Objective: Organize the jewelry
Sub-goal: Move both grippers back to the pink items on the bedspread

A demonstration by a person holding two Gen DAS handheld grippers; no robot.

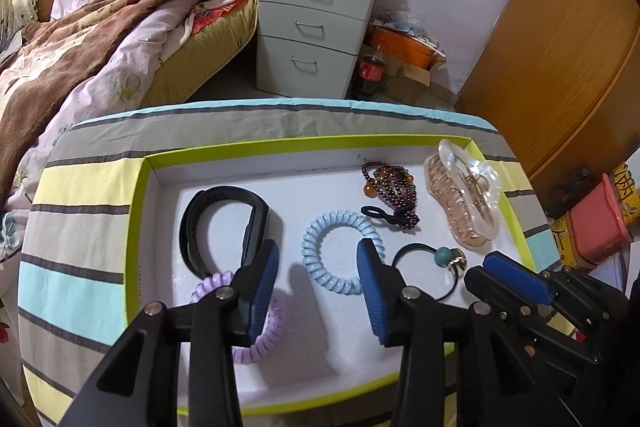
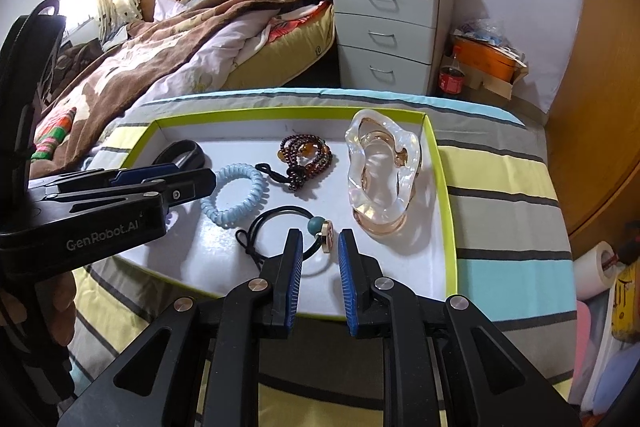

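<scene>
A white tray with a lime rim (image 1: 136, 219) (image 2: 442, 187) lies on a striped cloth. In it lie a black wristband (image 1: 224, 223) (image 2: 180, 151), a light blue spiral hair tie (image 1: 340, 251) (image 2: 236, 199), a purple spiral hair tie (image 1: 260, 331), a dark beaded bracelet (image 1: 392, 191) (image 2: 308, 159), a clear hair claw (image 1: 464, 195) (image 2: 380, 175) and a black hair tie with a teal bead (image 1: 436, 267) (image 2: 288, 231). My left gripper (image 1: 320, 267) (image 2: 180, 175) is open and empty above the tray, over the blue hair tie's near side. My right gripper (image 2: 318, 251) (image 1: 508, 271) is open and empty, right by the beaded black hair tie.
The striped cloth (image 1: 80, 247) covers a small table. Behind it stand a grey drawer cabinet (image 1: 316, 27) (image 2: 388, 31), an unmade bed (image 1: 80, 47) and a cola bottle (image 1: 370, 73). A wooden wardrobe (image 1: 560, 47) is on the right. Boxes (image 1: 600, 223) sit at the right.
</scene>
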